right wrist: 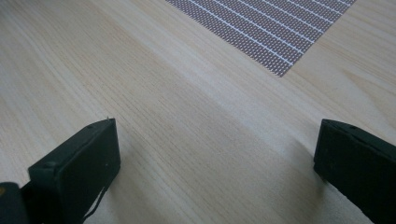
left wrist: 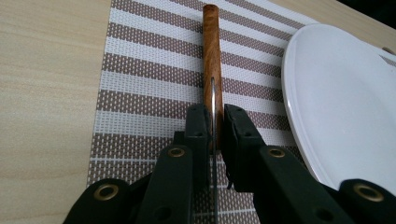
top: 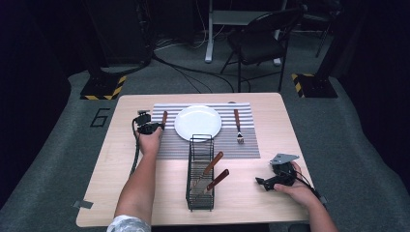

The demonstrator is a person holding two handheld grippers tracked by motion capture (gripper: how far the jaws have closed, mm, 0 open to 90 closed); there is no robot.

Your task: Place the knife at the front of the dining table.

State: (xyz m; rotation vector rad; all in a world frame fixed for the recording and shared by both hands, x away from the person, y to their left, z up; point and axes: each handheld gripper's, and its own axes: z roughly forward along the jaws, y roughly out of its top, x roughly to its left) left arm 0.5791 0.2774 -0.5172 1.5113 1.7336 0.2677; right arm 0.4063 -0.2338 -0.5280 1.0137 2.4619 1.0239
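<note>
left gripper [left wrist: 215, 126] is clamped on the blade of a wooden-handled knife [left wrist: 212, 56], which lies on the striped placemat [left wrist: 149, 84] at 9 o'clock of the white plate [left wrist: 341, 107]. right gripper [right wrist: 217, 154] rests over bare table [right wrist: 187, 116], jaws wide apart, holding nothing.

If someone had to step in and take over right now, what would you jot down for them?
Left gripper: shut on the blade of a wooden-handled knife, held over the striped placemat just left of the white plate; whether it touches the mat is unclear.
Right gripper: open, holding nothing, low over bare table on the right.
Done: fork lies on the mat right of the plate.
Left: release the knife; two more wooden-handled utensils remain in the wire rack.
</note>
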